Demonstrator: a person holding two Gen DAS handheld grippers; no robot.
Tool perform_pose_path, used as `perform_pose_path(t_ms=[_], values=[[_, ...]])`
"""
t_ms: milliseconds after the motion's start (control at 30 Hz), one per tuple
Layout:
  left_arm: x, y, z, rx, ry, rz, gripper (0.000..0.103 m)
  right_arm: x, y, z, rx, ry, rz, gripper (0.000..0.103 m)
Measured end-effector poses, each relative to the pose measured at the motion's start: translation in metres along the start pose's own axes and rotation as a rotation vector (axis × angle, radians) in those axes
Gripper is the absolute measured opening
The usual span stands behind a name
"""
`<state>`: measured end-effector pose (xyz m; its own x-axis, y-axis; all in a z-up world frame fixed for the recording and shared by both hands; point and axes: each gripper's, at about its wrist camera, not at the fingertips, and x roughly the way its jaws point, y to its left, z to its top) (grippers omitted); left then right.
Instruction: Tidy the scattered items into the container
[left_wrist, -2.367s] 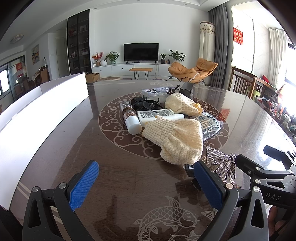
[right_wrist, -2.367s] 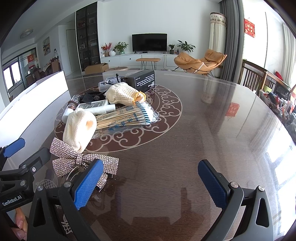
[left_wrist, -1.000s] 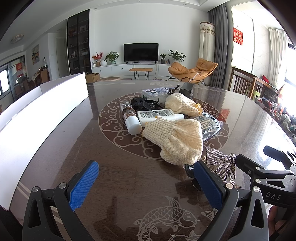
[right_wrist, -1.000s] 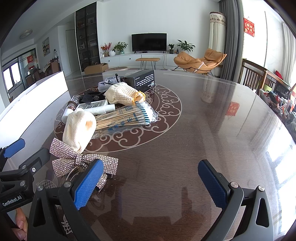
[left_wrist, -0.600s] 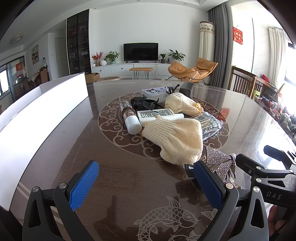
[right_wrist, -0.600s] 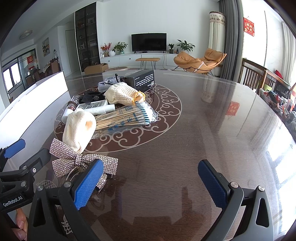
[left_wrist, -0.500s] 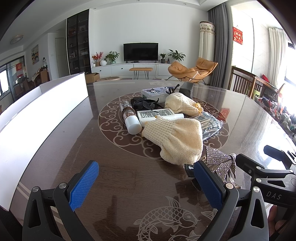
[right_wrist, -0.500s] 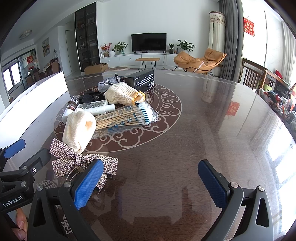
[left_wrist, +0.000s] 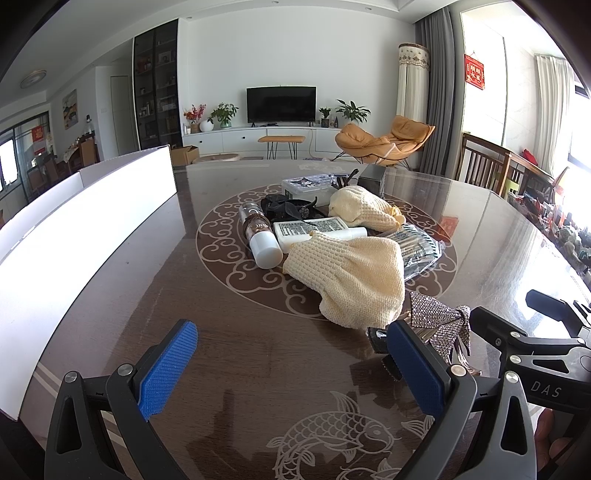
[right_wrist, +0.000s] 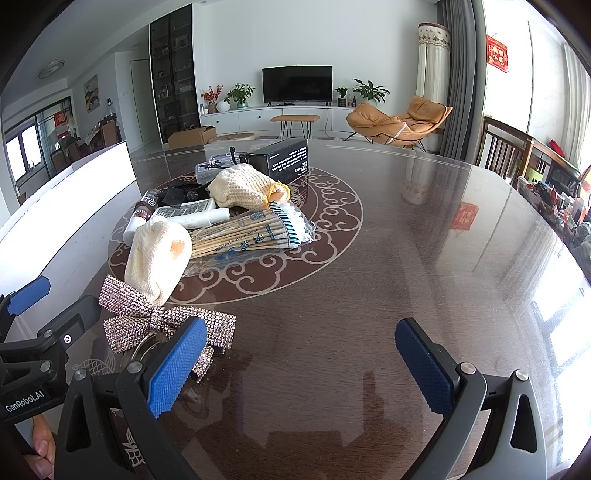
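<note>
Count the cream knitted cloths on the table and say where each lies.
2. One knitted cloth lies nearest the grippers, beside the sparkly bow. The other lies farther back, by the black box. More could be hidden under the pile.

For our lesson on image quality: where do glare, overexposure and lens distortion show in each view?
Left wrist view: the white container wall is blown out, and straight edges bow outward. Right wrist view: window glare washes the table at right; the dark corners are fisheye vignetting.
</note>
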<state>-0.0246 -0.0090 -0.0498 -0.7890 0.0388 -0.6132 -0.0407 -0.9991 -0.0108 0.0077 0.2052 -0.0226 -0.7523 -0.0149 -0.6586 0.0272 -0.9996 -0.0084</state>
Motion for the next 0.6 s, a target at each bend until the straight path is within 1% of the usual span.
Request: perform_pose_path(t_ms=[467, 600], values=[[-0.0021, 0.0023, 0.0036, -0.007, 0.0, 0.0, 0.103, 0.001, -0.0027, -0.0002, 0.019, 0.009, 0.007, 0.102], [-0.0022, 0.0009, 0.003, 0.005, -0.003, 0.003, 0.103, 0.001, -0.0052, 0.0002, 0.022, 0.006, 0.003, 0.102]])
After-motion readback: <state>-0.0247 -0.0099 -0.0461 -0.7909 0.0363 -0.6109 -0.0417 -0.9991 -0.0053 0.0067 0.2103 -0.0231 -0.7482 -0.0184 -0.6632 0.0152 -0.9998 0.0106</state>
